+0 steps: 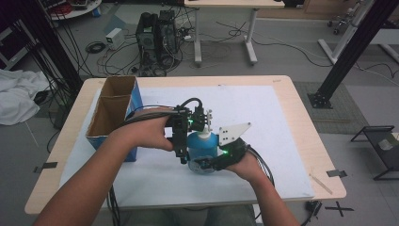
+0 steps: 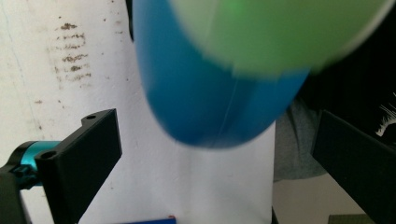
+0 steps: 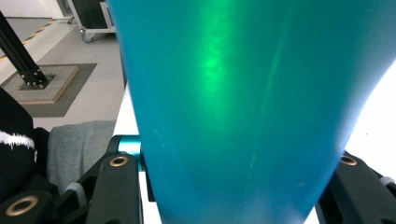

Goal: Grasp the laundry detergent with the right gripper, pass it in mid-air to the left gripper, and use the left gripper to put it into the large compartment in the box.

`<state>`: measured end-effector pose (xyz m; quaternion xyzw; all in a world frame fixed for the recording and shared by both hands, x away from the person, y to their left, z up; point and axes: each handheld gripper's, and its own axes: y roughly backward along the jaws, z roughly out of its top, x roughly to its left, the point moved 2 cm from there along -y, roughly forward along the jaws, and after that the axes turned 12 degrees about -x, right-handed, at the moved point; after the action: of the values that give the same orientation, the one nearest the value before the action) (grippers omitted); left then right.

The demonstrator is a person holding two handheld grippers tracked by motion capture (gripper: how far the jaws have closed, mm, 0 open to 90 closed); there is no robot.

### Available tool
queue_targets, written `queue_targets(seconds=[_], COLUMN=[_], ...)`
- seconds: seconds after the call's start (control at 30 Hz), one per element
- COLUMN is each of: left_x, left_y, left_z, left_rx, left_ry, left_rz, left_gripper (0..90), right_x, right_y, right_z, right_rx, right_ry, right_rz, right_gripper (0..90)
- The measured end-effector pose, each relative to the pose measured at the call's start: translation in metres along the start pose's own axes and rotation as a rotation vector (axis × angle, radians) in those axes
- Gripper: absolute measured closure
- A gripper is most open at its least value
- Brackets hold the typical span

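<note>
The person's two forearms rise from the bottom edge of the high view, closest to the lens, and meet over the middle of the counter (image 1: pixel 287 117). At the far left a tall cardboard box (image 1: pixel 113 110) with a blue outer side stands open-topped near the counter's left edge, leaving only a narrow strip of bare wood beside it. Between box and bottle, the left hand-held gripper (image 1: pixel 184 141) is gripped from the side, wrist bent inward, its body pointing down beside the bottle. In the left gripper view its jaws stand wide apart, with the blurred blue bottle (image 2: pixel 210 93) beyond them and touching neither. The blue bottle (image 1: pixel 203 148), white-capped, sits upright at the centre of the white sheet (image 1: pixel 263 141). The right hand-held gripper (image 1: pixel 207 164) comes in low from the right, its hand lying nearly flat on the sheet; its jaws are clamped on the lower body of the bottle (image 3: pixel 243 112). To the right, the sheet and the counter lie open up to the far and right edges.
</note>
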<state>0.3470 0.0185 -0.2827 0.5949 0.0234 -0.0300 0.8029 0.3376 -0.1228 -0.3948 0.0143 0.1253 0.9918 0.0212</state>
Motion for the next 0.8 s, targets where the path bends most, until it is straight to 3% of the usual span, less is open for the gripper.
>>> queue_targets(seconds=[0.33,0.5,0.57,0.6,0.8], left_x=[-0.003,-0.005,-0.007,-0.009,-0.009], left_y=[-0.001,-0.001,-0.001,-0.001,0.0], left_z=[0.004,0.004,0.005,0.004,0.006], left_rx=[0.011,-0.001,0.01,0.009,0.02], left_ry=[-0.013,-0.009,-0.033,-0.013,-0.042], left_rz=[0.007,0.008,0.007,0.004,0.008], left_gripper=[1.7,1.8,1.7,1.8,1.8], right_x=[0.0,-0.002,-0.002,-0.003,-0.001], right_y=[-0.018,-0.026,-0.028,-0.028,-0.03], right_z=[0.004,0.004,0.005,0.005,0.007], right_rx=[-0.006,-0.013,-0.013,-0.015,-0.028], right_ry=[0.016,0.049,0.055,0.07,0.046], right_rz=[0.012,0.015,0.019,0.021,0.022], right_gripper=[45.9,45.9,45.9,45.9,45.8])
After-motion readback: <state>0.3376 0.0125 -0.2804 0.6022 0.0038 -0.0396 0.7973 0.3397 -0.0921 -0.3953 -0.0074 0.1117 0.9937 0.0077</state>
